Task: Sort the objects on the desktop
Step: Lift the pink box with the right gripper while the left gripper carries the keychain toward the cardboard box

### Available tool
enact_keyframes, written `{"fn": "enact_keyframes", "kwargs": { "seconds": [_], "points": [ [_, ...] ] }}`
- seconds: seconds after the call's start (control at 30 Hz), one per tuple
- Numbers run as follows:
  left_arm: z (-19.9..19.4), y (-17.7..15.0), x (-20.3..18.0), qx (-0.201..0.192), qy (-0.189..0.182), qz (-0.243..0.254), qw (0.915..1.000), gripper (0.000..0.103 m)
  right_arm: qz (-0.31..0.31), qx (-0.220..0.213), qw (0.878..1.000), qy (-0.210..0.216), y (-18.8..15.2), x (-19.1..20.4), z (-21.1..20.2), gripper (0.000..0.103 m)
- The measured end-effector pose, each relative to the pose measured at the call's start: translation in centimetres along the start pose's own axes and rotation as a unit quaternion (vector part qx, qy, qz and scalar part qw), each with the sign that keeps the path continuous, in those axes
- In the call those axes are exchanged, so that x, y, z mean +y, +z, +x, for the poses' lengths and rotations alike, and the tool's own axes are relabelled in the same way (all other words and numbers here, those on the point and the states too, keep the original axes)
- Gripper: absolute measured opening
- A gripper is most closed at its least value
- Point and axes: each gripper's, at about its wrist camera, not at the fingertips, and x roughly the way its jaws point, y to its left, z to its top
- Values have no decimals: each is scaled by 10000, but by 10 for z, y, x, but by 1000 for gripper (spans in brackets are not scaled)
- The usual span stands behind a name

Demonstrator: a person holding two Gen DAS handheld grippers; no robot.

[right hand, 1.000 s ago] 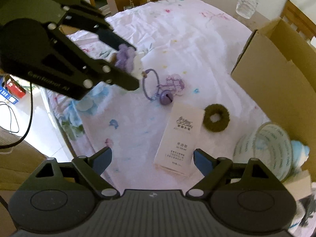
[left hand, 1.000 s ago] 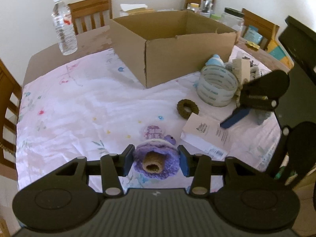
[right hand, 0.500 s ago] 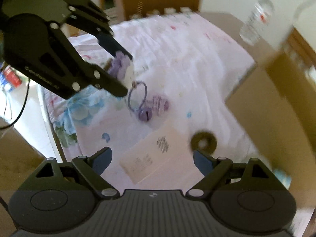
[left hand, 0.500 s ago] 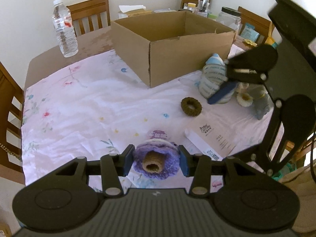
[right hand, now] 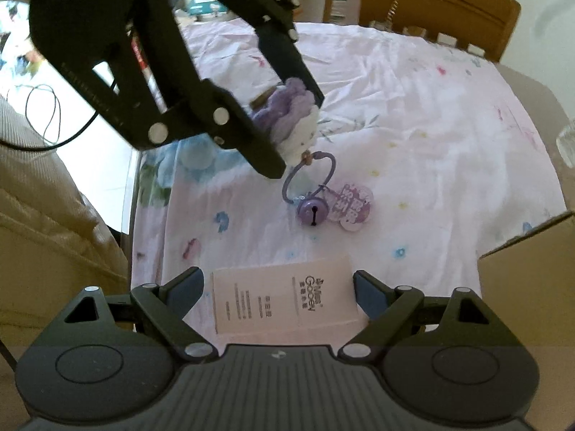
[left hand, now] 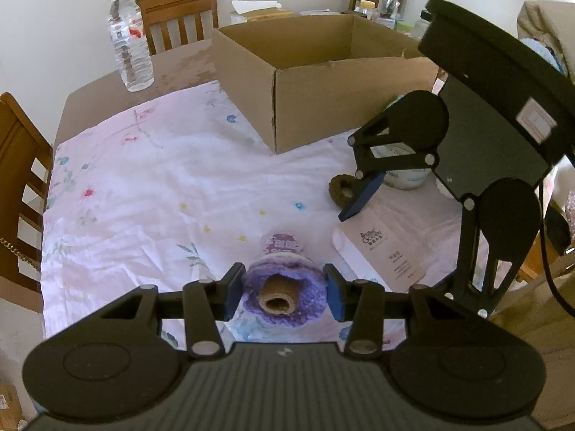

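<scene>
My left gripper (left hand: 284, 292) is shut on a purple crocheted toy (left hand: 284, 296) and holds it above the flowered tablecloth (left hand: 143, 194). The toy (right hand: 287, 107) also shows in the right wrist view, with a purple ring, a bell (right hand: 312, 212) and a tag (right hand: 354, 206) hanging from it down to the cloth. My right gripper (right hand: 278, 289) is open, its jaws on either side of a white booklet (right hand: 284, 300) that lies flat. An open cardboard box (left hand: 323, 72) stands at the back of the table.
A dark green ring (left hand: 341, 188) lies near the booklet (left hand: 381, 255). A roll of tape (left hand: 406, 176) sits behind my right gripper's body. A water bottle (left hand: 129, 43) stands at the back left. Wooden chairs (left hand: 179, 14) surround the table.
My right gripper has swung over from the tape roll side and come down around the white booklet. My left gripper has lifted a little with the purple toy.
</scene>
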Motion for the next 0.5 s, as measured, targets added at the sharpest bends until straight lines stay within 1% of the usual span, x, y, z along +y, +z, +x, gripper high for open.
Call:
{"fn": "enact_keyframes", "kwargs": {
  "seconds": [0.1, 0.17, 0.3, 0.5],
  "points": [
    [1, 0, -1, 22, 46, -10, 10000, 46, -179, 92, 9996, -187, -2, 4, 2, 86],
    [0, 1, -2, 15, 56, -2, 10000, 46, -251, 65, 9993, -276, -4, 6, 1, 86],
    [-4, 6, -4, -27, 61, 15, 10000, 46, -95, -8, 9993, -365, -6, 5, -9, 86],
    [-16, 24, -7, -113, 32, 115, 9999, 46, 204, -152, 9983, -517, -12, 2, -33, 86]
  ]
}}
